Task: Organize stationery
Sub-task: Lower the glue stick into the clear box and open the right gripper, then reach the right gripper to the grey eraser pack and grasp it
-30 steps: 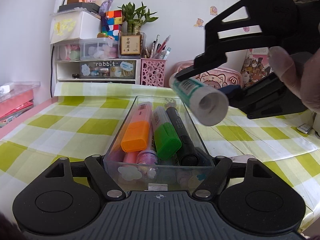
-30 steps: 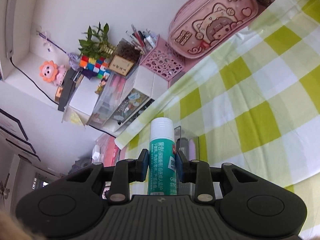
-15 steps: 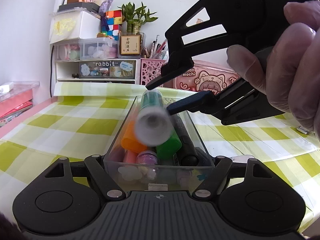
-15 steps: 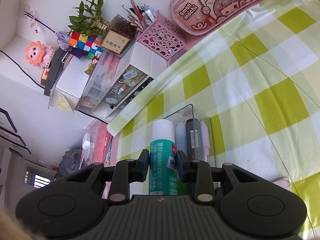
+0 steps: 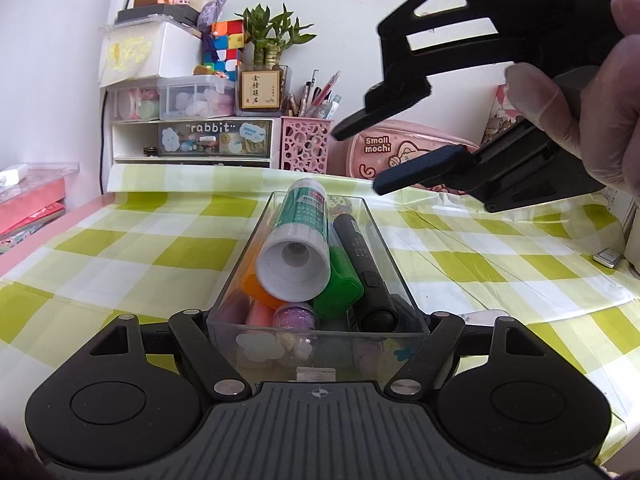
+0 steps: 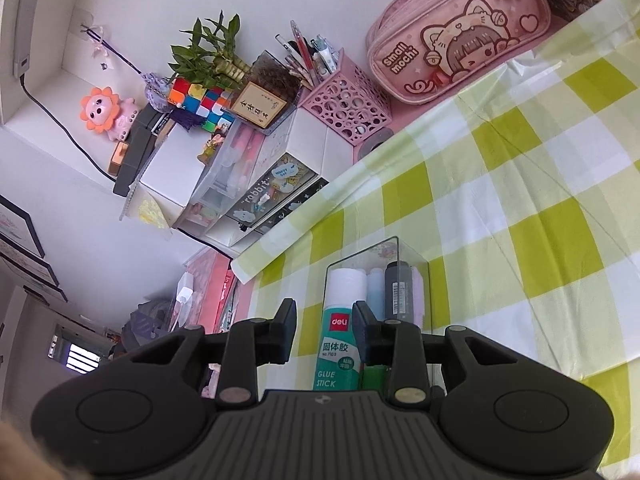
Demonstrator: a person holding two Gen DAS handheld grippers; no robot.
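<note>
Here the right claw (image 6: 325,330) stands wide, its pads apart on either side of the glue stick (image 6: 338,334) and clear of it; in the left wrist view the same claw (image 5: 384,156) hangs at two o'clock above the clear tray (image 5: 394,264), held by a gloved hand (image 5: 592,112). The glue stick (image 5: 298,250), a green tube labelled "deli" with white ends, lies lengthwise on top of the pile in the tray, its hollow white base facing the left camera. Beneath and beside it sit an orange highlighter (image 5: 256,290), a green highlighter (image 5: 340,284) and a black marker (image 5: 366,272). The left claw (image 5: 318,322) is spread wide, gripping the tray's near end between its fingers. Half a second ago the stick was clamped in the right claw, blurred in mid-air over the tray; now it rests there, released. The tray stands on the green-checked tabletop (image 5: 500,264), a pink pencil case (image 5: 384,152) at twelve o'clock beyond.
</note>
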